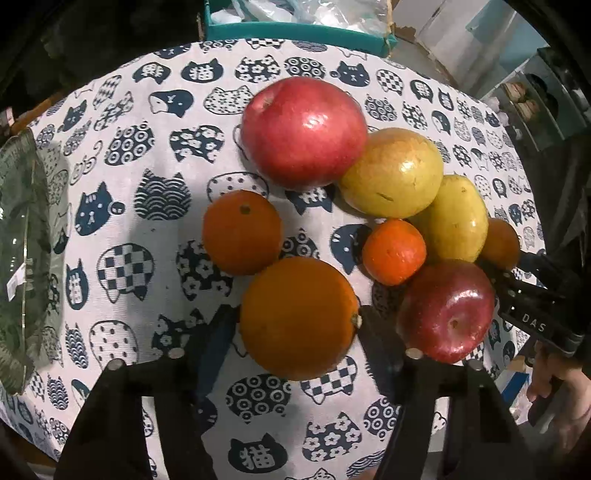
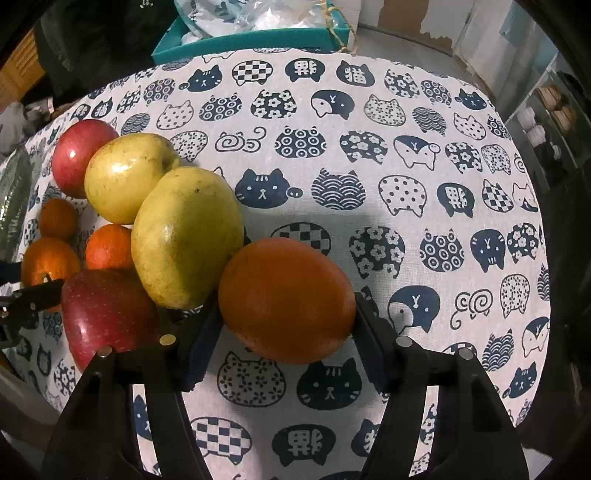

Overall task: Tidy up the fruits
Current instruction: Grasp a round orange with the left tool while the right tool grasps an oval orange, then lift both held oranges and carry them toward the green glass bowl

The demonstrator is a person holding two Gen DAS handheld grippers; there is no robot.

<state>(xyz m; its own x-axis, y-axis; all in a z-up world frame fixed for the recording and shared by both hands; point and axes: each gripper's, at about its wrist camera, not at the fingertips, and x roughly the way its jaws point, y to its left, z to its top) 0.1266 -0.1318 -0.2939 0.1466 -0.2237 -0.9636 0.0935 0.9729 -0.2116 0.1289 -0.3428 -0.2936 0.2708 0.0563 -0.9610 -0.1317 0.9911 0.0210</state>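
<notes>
In the left wrist view my left gripper (image 1: 297, 319) is shut on a large orange (image 1: 299, 332) that rests on the cat-print cloth, a pad against each side. In the right wrist view my right gripper (image 2: 286, 306) is shut the same way on another orange (image 2: 286, 280) at the right end of the fruit cluster. Beside them lie a big red apple (image 1: 304, 133), a yellow apple (image 1: 391, 177), a yellow-green fruit (image 1: 454, 218), a small tangerine (image 1: 393, 251), a dark red apple (image 1: 447, 310) and one more orange (image 1: 242, 232).
A green glass plate (image 1: 22, 258) lies at the left edge of the table. A teal box (image 1: 295, 33) with plastic bags stands behind the table. The cat-print cloth (image 2: 406, 221) right of the fruit is bare. A hand (image 1: 557, 391) holds the right gripper.
</notes>
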